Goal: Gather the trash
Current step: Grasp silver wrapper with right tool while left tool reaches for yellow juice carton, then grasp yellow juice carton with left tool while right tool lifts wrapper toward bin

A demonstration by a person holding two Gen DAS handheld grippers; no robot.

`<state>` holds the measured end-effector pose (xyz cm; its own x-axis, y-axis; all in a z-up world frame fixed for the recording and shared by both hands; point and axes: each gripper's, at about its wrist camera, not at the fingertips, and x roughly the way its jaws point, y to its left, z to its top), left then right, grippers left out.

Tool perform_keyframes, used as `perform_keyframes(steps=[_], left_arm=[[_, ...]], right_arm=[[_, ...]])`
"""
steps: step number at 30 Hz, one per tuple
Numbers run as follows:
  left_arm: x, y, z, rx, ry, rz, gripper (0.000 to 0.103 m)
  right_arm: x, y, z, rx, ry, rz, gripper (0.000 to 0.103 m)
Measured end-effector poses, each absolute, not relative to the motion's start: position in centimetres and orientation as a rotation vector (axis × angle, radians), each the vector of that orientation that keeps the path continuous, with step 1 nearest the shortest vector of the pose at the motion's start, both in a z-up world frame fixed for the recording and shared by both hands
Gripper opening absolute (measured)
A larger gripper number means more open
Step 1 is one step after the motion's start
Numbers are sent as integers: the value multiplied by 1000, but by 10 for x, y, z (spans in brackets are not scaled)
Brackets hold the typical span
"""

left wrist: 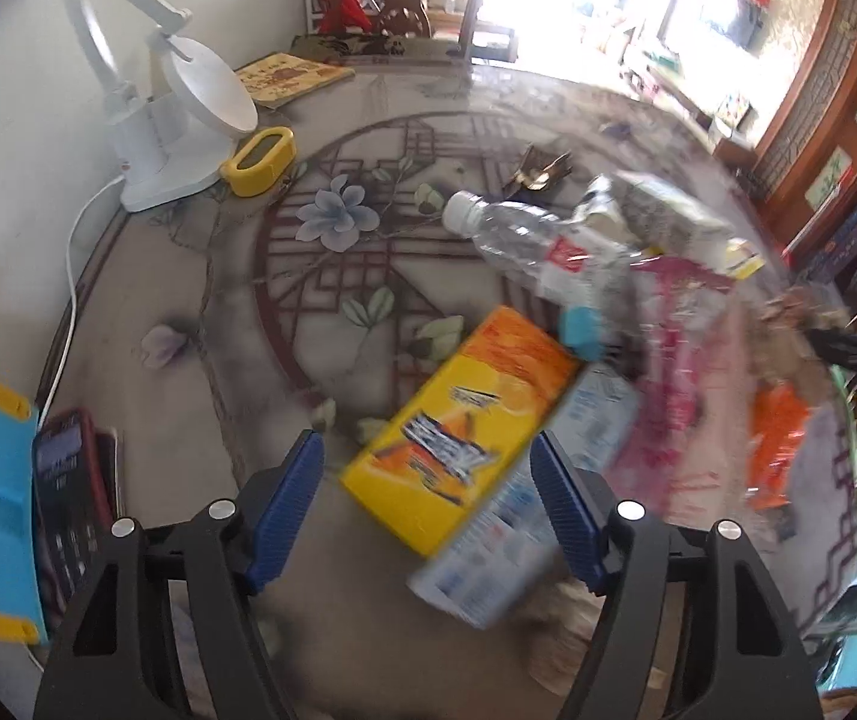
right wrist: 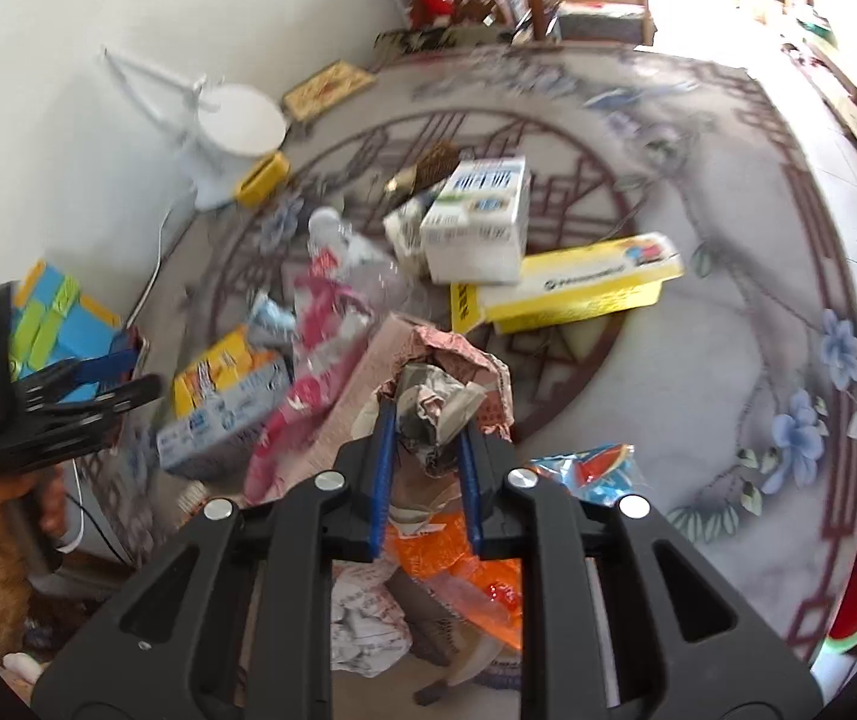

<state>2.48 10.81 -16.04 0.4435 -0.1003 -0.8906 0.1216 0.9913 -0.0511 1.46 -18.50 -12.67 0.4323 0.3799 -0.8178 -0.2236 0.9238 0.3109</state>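
Your right tongs point(right wrist: 426, 420) pinch a crumpled ball of paper point(right wrist: 437, 405) low in the middle of the right wrist view. The blue pads point(right wrist: 385, 450) press on both sides of it, so the soft wad stays put when you lift. The paper is grey and white, all folds and wrinkles, and it looks easy to squash.

Your left tongs point(left wrist: 428, 450) are spread, one pad on each side of the yellow juice carton point(left wrist: 458, 420) in the lower middle of the left wrist view. The pads do not touch it yet. I think you line them up across its narrow sides so it fits between them. The carton is a stiff box with flat faces and sharp corners. A pale blue and white carton point(left wrist: 488, 540) lies partly under it.

The rest of the trash sits in a heap on the desk point(left wrist: 200, 312), which has a smooth cover with flowers. A clear plastic bottle point(left wrist: 524, 240) with a white cap lies on its side above the yellow carton. A shiny pink wrapper point(left wrist: 674, 360) lies at the right, thin and crinkly.
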Motion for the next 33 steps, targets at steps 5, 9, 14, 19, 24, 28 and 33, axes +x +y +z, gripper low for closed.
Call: perform_keyframes(steps=[5, 9, 14, 19, 24, 28, 33], left_arm=[[56, 98, -195, 139, 1216, -271, 62], [57, 78, -199, 169, 1214, -412, 64], [63, 61, -209, 206, 1218, -498, 89], [75, 73, -213, 106, 1216, -425, 63], [77, 90, -199, 11, 1178, -341, 61], [66, 95, -164, -64, 1093, -277, 61], [49, 75, -114, -98, 962, -275, 61]], right_arm=[[8, -195, -115, 216, 1046, 290, 20], [1, -205, -117, 287, 1047, 224, 20], [-5, -206, -121, 336, 1052, 179, 21], [-12, -211, -117, 335, 1026, 125, 21], [-14, -222, -105, 339, 976, 108, 21], [-13, -234, -101, 355, 945, 109, 21], [-12, -262, -98, 376, 914, 125, 21]])
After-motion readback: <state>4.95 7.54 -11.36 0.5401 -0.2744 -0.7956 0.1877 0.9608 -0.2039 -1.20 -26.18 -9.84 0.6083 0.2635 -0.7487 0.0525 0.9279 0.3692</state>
